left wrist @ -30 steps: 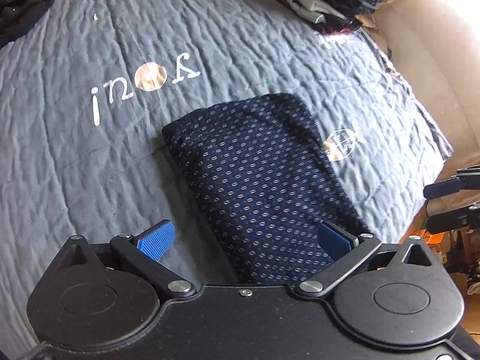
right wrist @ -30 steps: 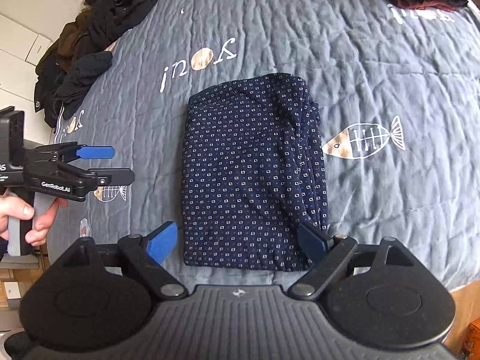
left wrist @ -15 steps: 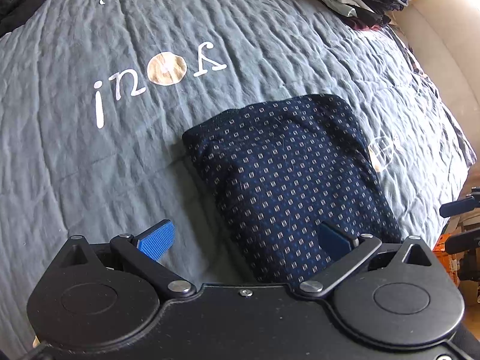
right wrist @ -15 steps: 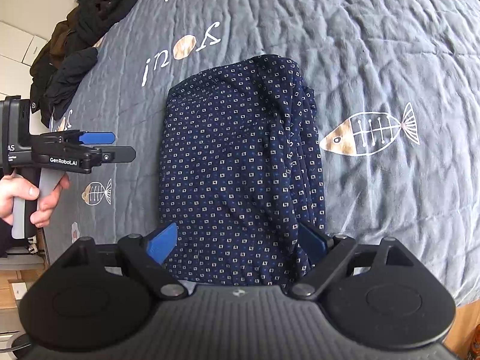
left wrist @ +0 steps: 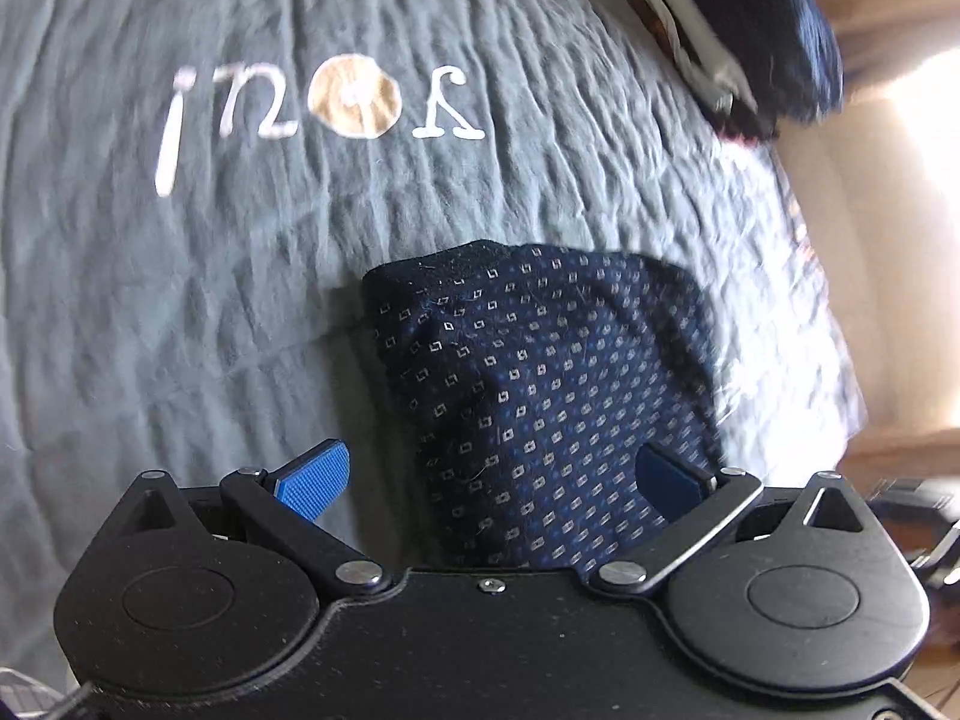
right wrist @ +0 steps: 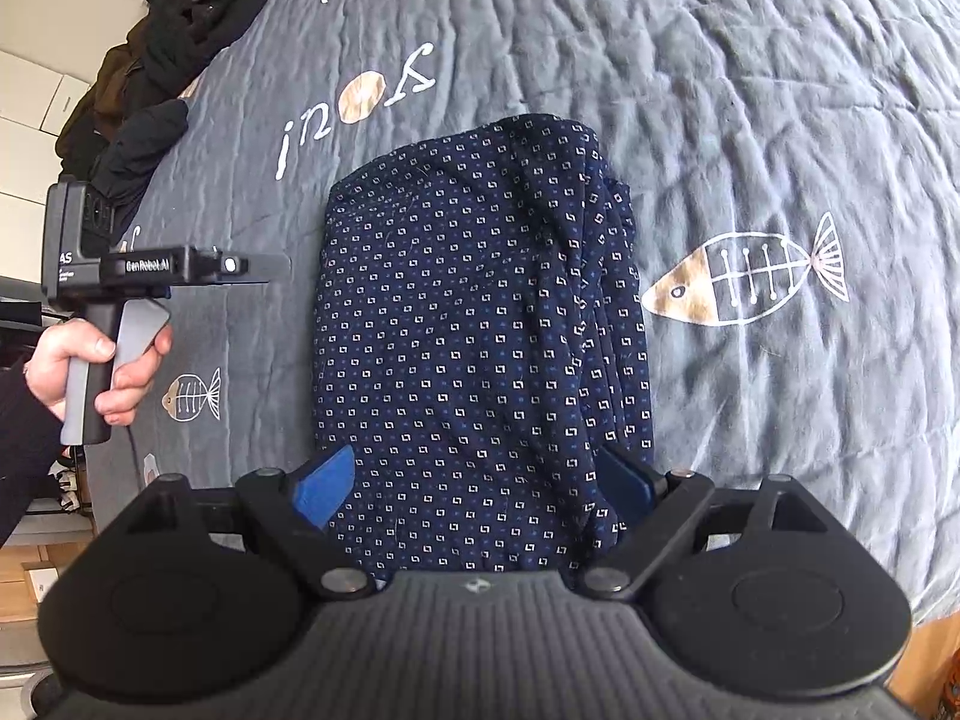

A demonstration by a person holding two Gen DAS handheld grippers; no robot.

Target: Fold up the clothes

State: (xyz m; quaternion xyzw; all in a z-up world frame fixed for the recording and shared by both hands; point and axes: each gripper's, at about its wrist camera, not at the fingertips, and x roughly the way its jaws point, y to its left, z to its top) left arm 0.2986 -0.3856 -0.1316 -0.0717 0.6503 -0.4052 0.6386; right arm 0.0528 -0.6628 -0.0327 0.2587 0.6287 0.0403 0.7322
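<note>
A navy garment with small white squares (right wrist: 480, 312) lies folded into a rectangle on the grey quilt (right wrist: 750, 90). My right gripper (right wrist: 474, 483) is open and hovers over the garment's near edge, its blue pads (right wrist: 324, 489) straddling almost the full width of the cloth. My left gripper (left wrist: 492, 480) is also open, low over the garment (left wrist: 540, 390), with one pad over the cloth and the other over the bare quilt (left wrist: 180, 330). In the right wrist view the left gripper (right wrist: 264, 267) is held by a hand (right wrist: 102, 360) just left of the garment.
A heap of dark clothes (right wrist: 168, 48) lies at the quilt's far left corner. A stack of folded clothes (left wrist: 750, 30) sits at the far right. The bed's edge (right wrist: 924, 606) runs close on the right. Fish prints (right wrist: 744, 270) mark the quilt.
The left gripper has come down and closer to the garment, rolling as it went. The right gripper sank toward the garment's near edge, then held still. Both stay open.
</note>
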